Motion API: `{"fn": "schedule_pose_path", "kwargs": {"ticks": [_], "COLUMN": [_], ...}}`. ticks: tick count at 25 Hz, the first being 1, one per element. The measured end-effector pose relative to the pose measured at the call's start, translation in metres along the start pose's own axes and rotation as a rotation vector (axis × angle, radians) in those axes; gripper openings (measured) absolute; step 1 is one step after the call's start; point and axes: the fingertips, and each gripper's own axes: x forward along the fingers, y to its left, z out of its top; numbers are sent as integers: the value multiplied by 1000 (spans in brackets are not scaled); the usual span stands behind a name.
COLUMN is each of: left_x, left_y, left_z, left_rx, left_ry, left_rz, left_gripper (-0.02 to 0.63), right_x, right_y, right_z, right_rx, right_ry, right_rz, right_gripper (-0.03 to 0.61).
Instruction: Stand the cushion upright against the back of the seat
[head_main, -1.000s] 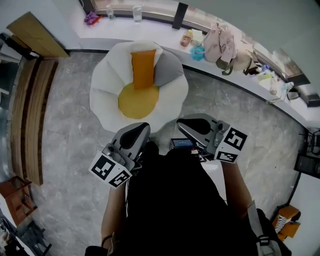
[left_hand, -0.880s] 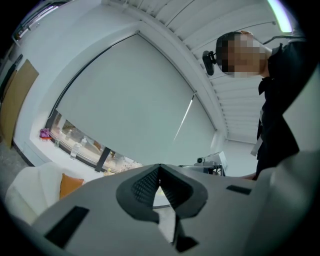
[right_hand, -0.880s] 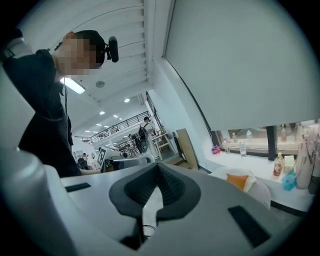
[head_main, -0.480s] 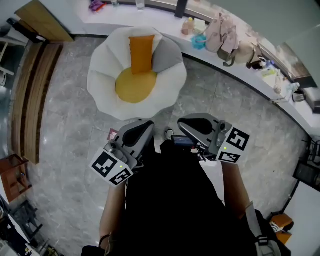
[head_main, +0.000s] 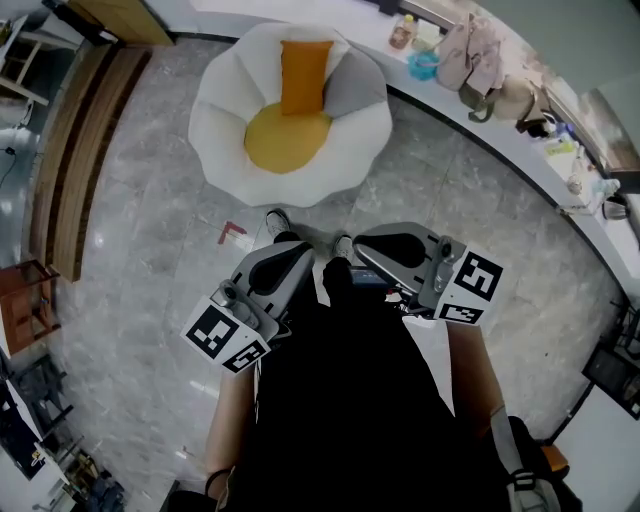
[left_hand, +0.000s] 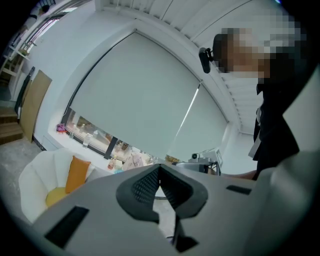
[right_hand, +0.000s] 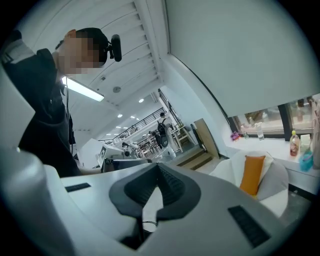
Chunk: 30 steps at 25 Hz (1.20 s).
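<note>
One orange cushion (head_main: 305, 75) stands on its end against the back of the one white chair (head_main: 228, 120), long side pointing up. The left claw (left_hand: 159, 169) and the right claw (right_hand: 157, 169) are both clenched, holding nothing, well apart from the chair

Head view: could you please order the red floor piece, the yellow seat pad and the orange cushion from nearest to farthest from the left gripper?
1. Red floor piece, ahead-left of the left gripper.
2. Yellow seat pad, in the chair.
3. Orange cushion, against the chair back.
</note>
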Motion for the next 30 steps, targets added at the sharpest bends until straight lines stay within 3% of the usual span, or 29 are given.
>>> {"fn": "schedule_pose_path", "kwargs": {"ticks": [9,17,30], "left_x": [-9,-25,-34], "left_y": [-8,-10,-10], "left_z": [1,11,20], "left_rx": [33,92,51], "left_ry": [5,21,-5], "left_rz": [-14,-92,-93], "left_gripper": [12,12,12], "right_x": [7,27,32], "right_y": [21,38,43], "right_z": [7,16,16], "right_rx": [-51,-59,-52], "right_ry": [-22,-64,-57], "right_rz": [-21,-19,3], "right_gripper": [17,17,17]}}
